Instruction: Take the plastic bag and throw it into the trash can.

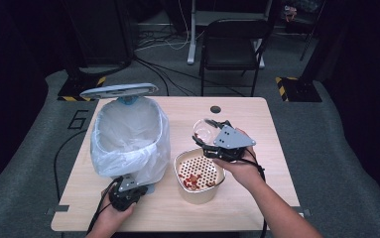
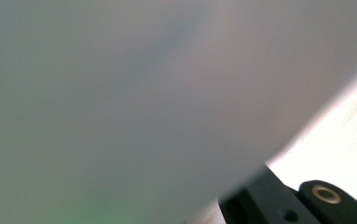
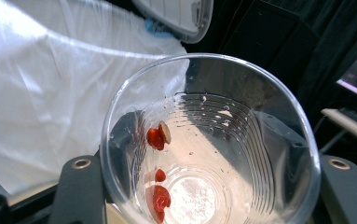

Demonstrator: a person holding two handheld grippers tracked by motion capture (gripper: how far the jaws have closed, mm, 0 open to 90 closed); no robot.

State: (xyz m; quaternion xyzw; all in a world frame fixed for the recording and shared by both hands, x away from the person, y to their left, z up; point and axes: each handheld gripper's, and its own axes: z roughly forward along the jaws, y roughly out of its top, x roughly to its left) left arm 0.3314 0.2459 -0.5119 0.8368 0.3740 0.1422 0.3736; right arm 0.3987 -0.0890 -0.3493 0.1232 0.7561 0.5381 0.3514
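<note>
Behind blurred bin liner (image 2: 120, 93) the left tongs' (image 1: 126, 194) grip is unreadable; right tongs (image 1: 208, 141) clamp a cup (image 3: 209, 140).

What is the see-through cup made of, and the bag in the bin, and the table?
The cup looks like thin clear plastic: glossy, ridged, with red bits stuck inside. The bag lining the bin seems to be thin, milky plastic film, since it crinkles and shines. The table has a pale wood-grain top with a matte finish; whether it is real wood or laminate I cannot tell.
</note>
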